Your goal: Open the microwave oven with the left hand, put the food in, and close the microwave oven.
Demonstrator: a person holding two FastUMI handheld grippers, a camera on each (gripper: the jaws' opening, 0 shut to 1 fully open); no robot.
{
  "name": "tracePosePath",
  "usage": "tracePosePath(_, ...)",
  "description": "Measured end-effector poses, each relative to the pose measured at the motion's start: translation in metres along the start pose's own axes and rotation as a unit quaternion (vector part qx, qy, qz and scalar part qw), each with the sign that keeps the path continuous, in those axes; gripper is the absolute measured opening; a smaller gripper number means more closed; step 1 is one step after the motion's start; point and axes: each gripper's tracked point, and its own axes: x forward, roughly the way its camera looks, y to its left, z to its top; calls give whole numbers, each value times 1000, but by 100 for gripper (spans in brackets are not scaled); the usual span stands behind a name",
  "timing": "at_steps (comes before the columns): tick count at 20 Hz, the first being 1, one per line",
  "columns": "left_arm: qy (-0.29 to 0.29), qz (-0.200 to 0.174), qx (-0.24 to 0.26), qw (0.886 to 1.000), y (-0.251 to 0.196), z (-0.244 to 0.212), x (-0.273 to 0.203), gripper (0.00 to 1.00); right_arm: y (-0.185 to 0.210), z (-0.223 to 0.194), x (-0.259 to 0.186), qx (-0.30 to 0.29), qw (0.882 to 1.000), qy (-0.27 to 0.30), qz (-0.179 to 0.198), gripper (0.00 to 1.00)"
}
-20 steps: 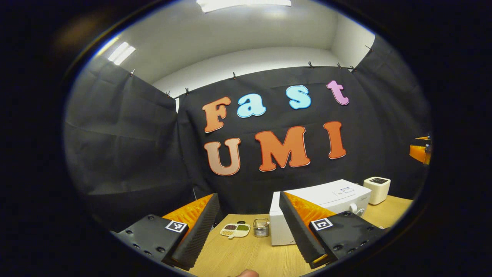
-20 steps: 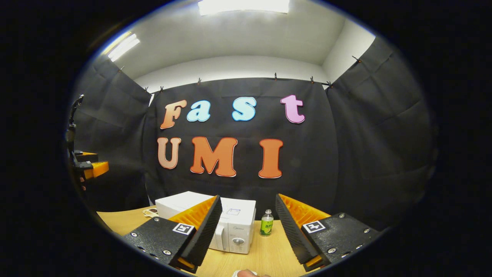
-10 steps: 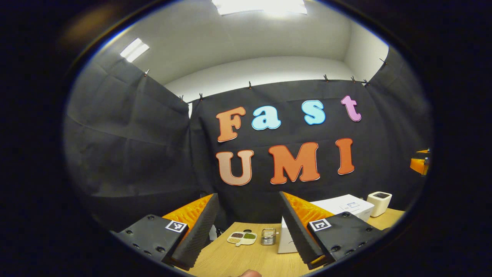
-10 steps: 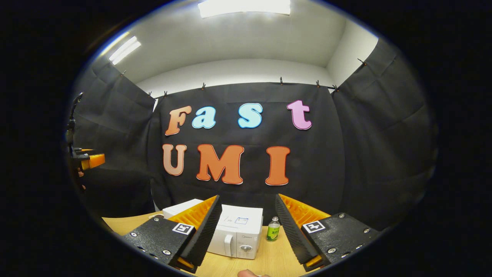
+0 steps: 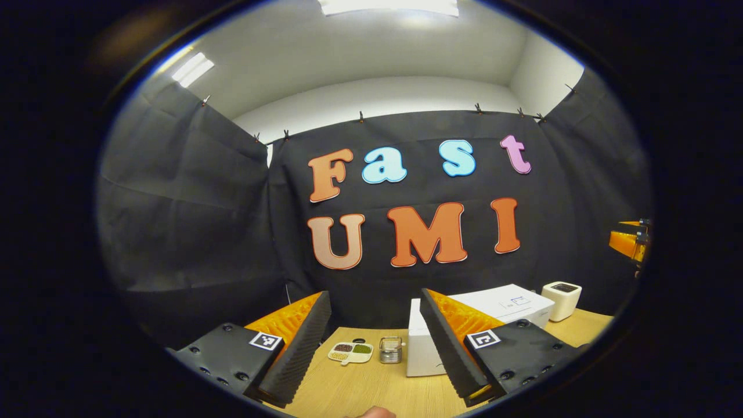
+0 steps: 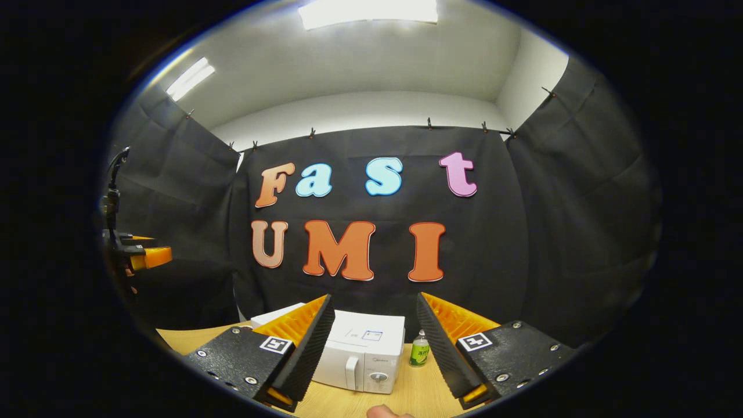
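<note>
Microwave oven (image 6: 360,357) sat shut on the wooden surface (image 6: 418,395), toward the back near the black cloth wall, door handle and dial facing the front. In the right gripper view it was pretty much dead ahead, peeking out between the fingers, handle a bit left of the dial. In the left gripper view the same box (image 5: 493,305) lay ahead and off to the right, half hidden behind that gripper's right finger.

So the key thing: the left gripper (image 5: 374,348) had to swing rightward and forward to get at the handle, which runs upright, so I'd guess the jaws want to come at it from the sides. Both were well back from the oven, nothing touched yet.

Left jaws were spread wide and empty. Right gripper (image 6: 374,348) same deal, wide and holding nothing.

Food tray (image 5: 350,350) sat left of the oven with a small metal basket (image 5: 390,350) just beside it. A green bottle (image 6: 419,352) stood right of the oven, and a white container (image 5: 561,292) further off.
</note>
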Motion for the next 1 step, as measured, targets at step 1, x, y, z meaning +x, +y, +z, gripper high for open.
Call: tracePosePath(1,-3,4,0,1000,1,-1,0,96,1,-2,-1,-1,1000,-2,2,89)
